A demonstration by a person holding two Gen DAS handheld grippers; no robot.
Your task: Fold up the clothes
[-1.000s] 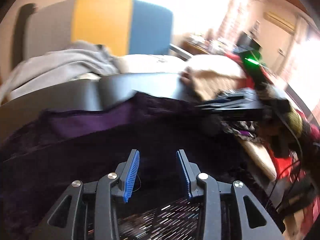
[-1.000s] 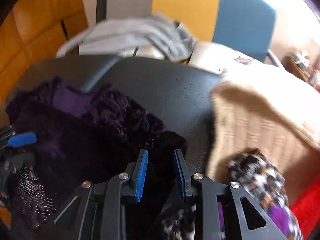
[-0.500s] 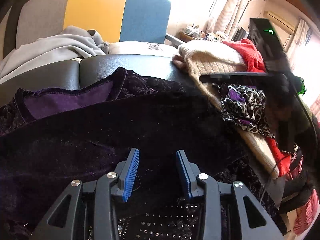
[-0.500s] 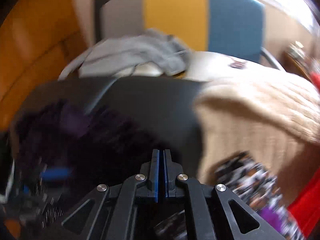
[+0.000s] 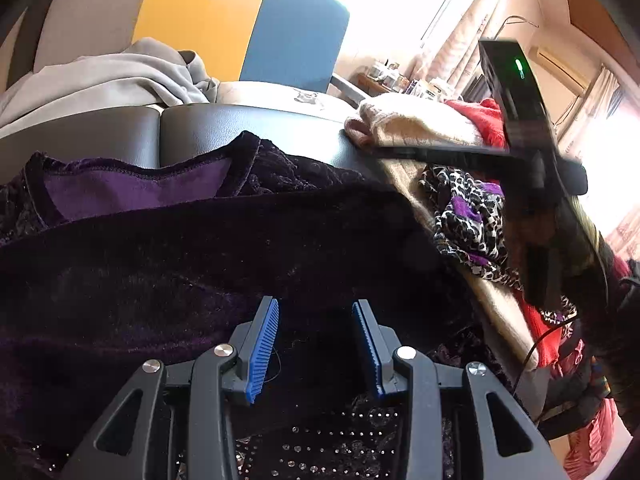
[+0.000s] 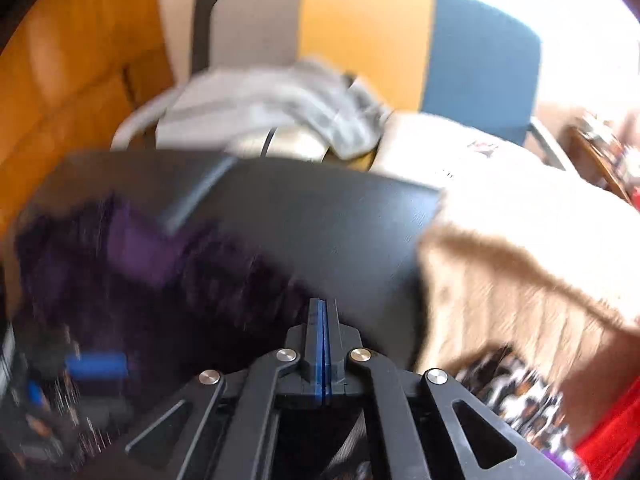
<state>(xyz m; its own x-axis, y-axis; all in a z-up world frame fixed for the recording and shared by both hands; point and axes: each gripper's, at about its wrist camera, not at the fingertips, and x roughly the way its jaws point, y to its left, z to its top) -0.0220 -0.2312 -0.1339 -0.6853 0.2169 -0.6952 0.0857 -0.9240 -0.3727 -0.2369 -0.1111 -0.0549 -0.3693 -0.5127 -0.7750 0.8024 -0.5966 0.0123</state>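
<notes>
Dark purple velvet garment (image 5: 208,264) is showing plush, rhinestone-studded nap. Black seat cushion (image 5: 224,128) is looking smooth, leathery. Beige sweater (image 6: 520,280) is appearing ribbed knit.

Your left wrist camera sits just behind the left tongs (image 5: 315,344) and looks down along them at a slant, very close to the dark purple velvet garment (image 5: 200,264) that fills the lower frame beyond the tips. Your right wrist camera rides the same way behind the right tongs (image 6: 319,340), tilted down too, but its picture is smeared with blur. Both views face the colour-block chair (image 5: 240,20) straight ahead of the tongs. They share the grey garment (image 6: 272,108) before it, the black cushion (image 6: 320,216), the purple garment and the beige knit (image 5: 416,128) to the right of the tips.
</notes>
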